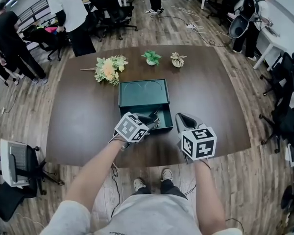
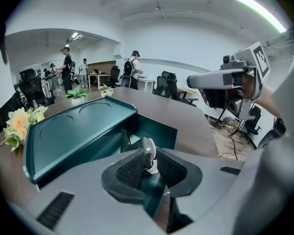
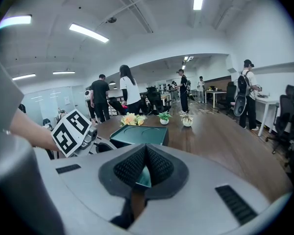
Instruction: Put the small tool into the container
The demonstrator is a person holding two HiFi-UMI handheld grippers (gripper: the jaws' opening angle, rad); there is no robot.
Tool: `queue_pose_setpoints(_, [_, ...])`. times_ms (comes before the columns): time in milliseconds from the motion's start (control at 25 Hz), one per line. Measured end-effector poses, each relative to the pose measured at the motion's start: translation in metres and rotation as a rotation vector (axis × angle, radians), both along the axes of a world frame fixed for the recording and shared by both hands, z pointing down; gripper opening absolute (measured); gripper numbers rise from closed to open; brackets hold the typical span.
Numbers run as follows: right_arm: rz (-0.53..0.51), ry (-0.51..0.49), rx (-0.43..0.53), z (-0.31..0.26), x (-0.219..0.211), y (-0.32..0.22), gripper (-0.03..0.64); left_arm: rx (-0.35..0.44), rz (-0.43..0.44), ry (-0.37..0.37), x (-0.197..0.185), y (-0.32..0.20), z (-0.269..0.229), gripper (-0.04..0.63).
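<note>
Above the container's (image 2: 73, 131) open drawer: small tool (image 2: 148, 156) clamped in the left hand-held gripper (image 1: 153, 120), long axis along the jaws, drawer just below. Right of the container: right hand-held gripper (image 3: 145, 166), jaws together, empty.

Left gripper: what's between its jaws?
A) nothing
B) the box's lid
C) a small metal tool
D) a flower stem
C: in the left gripper view, the left gripper is shut on a small silver tool, held over the open green box.
</note>
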State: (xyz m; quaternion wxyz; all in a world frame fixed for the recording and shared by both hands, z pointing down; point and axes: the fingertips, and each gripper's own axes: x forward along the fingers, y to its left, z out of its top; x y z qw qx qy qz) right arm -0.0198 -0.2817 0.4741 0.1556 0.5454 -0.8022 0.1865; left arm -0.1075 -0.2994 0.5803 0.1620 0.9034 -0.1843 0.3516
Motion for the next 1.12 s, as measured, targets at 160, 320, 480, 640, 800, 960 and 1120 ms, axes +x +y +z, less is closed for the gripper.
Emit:
queue_pose_setpoints(160, [0.002, -0.002, 0.003, 0.0, 0.003, 0.0, 0.003, 0.011, 0.018, -0.017, 0.001, 0.002, 0.002, 0.083])
queue_pose_setpoints(320, [-0.001, 0.0, 0.004, 0.0, 0.003, 0.001, 0.003, 0.019, 0.023, -0.014, 0.001, 0.002, 0.002, 0.083])
queue_pose_setpoints(480, [-0.002, -0.001, 0.007, -0.001, 0.004, 0.001, 0.003, 0.015, 0.009, -0.001, 0.0, 0.003, -0.001, 0.083])
queue_pose_setpoints(640, [-0.008, -0.004, 0.012, -0.004, 0.002, 0.0, 0.003, 0.02, -0.018, 0.017, -0.002, 0.001, -0.007, 0.08])
queue_pose_setpoints(800, [-0.021, -0.007, 0.022, -0.01, -0.002, -0.003, 0.003, 0.052, -0.054, 0.025, -0.008, -0.004, -0.02, 0.075])
queue_pose_setpoints(960, [-0.044, -0.01, 0.042, -0.018, -0.007, -0.008, 0.003, 0.075, -0.121, 0.069, -0.017, -0.011, -0.038, 0.063])
queue_pose_setpoints(1120, [-0.065, -0.014, 0.059, -0.029, -0.009, -0.014, 0.003, 0.114, -0.196, 0.106, -0.028, -0.02, -0.058, 0.055])
